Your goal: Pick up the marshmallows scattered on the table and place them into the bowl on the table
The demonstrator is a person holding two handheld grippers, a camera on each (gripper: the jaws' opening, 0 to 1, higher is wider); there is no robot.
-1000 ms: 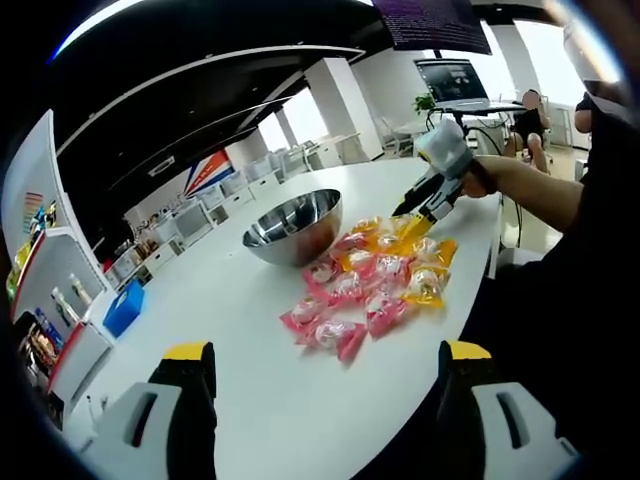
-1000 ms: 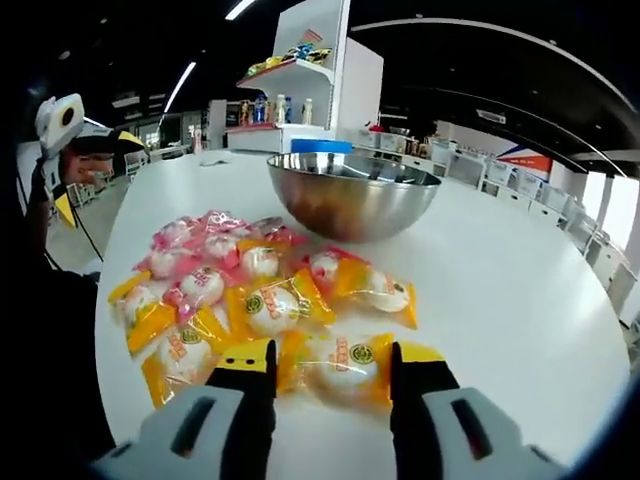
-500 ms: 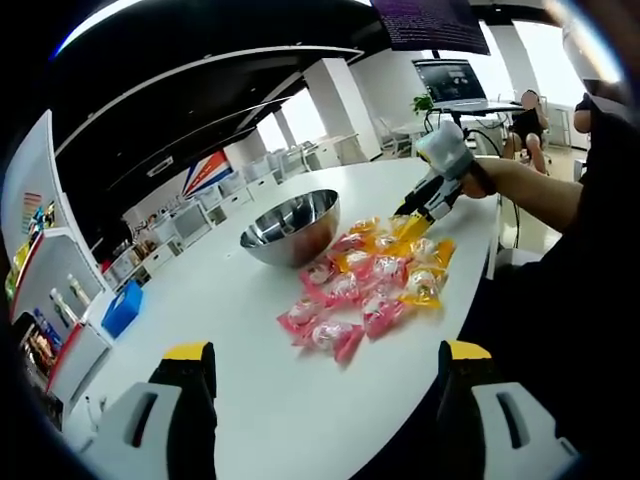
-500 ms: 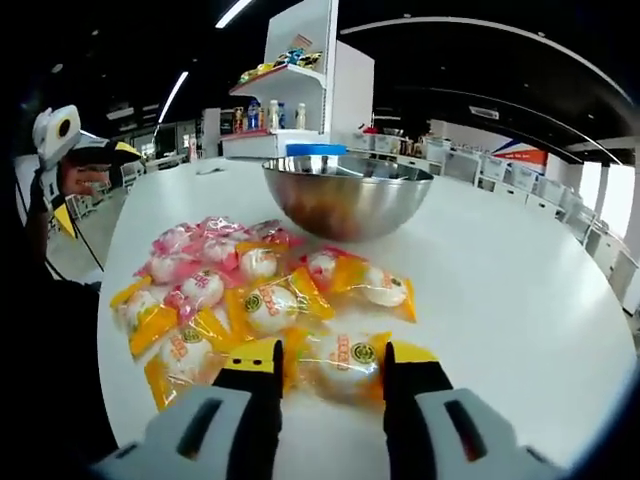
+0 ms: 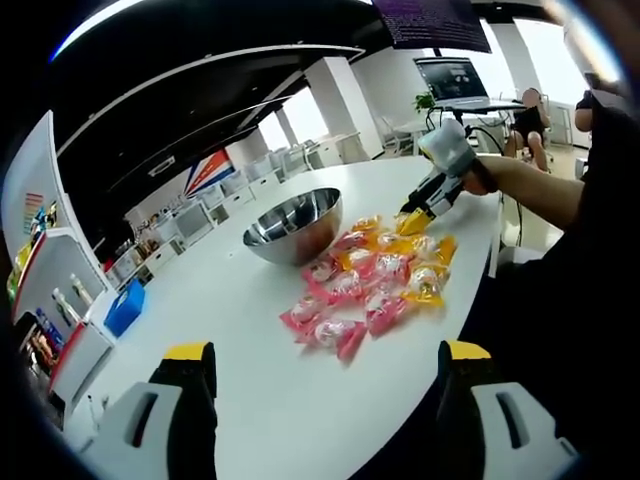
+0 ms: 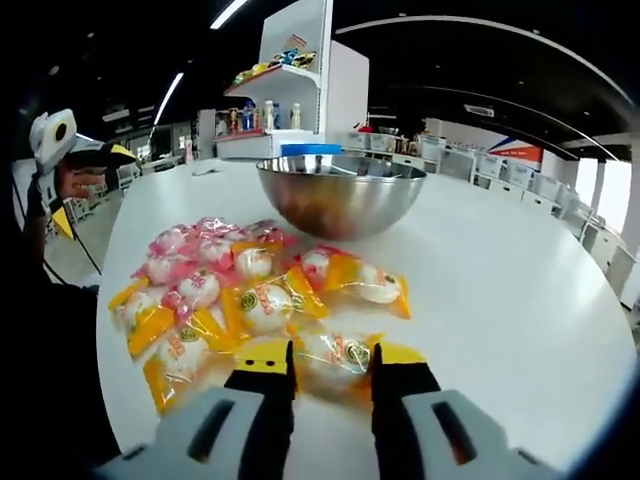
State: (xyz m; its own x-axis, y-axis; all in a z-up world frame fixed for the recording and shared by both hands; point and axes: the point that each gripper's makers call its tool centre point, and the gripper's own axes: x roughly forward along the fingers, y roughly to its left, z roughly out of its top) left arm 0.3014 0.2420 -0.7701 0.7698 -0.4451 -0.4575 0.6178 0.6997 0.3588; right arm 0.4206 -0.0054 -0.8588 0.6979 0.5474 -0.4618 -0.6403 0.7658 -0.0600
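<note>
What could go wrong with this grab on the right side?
The right gripper is closing on a yellow-wrapped marshmallow whose slick wrapper may slip out or snag just a corner. Neighbouring packets lie touching it, so one could get dragged along. The steel bowl sits beyond the pile, so a weak hold could drop it short.

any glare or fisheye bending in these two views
Right gripper view: ceiling light strips glare top left, the steel bowl mirrors the room, and the table edge bows. Left gripper view: bright windows wash out the top right, the marshmallows stay sharp, and the edges curve strongly.
</note>
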